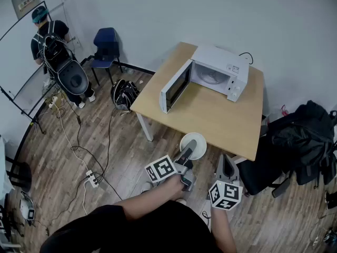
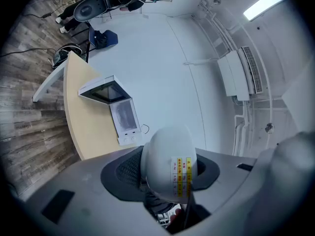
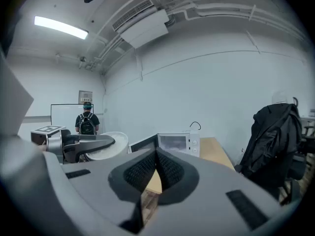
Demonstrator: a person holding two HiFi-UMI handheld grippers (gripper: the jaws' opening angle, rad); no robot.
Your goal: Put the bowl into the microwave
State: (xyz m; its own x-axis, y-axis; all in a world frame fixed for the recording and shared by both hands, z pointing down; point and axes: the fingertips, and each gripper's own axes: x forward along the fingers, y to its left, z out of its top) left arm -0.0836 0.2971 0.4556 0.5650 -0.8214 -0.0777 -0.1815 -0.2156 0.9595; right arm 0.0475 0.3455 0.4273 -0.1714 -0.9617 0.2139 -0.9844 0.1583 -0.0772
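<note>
A: Where is the bowl (image 1: 200, 144) right now?

B: In the left gripper (image 1: 189, 148), at the near edge of the surface (image 1: 210, 115), well apart from the microwave (image 1: 221, 73) at the far side. It looks lifted clear of the wood, though I can't be sure from above.

A: How is it gripped?

B: By its wall. The jaws stand partly closed and pinch the rim, one from inside and one from outside. The left gripper view shows the bowl's outer side, with a yellow sticker (image 2: 183, 176) on it. My guess is that a rim pinch is used because the bowl is too wide to span.

A: Anything inside it?

B: Nothing I can see; the inside looks plain white from above and from the right gripper view.

A: And the microwave?

B: Its door (image 1: 175, 86) hangs wide open to the left, so the cavity faces the person. Only the round glass plate (image 1: 212, 78) shows inside, and there looks to be room for the bowl.

A: What is the other one doing?

B: The right gripper (image 3: 156, 156) has its jaws pressed together with nothing between them. It hangs low beside the left one, below the surface's edge, probably just kept out of the way
</note>
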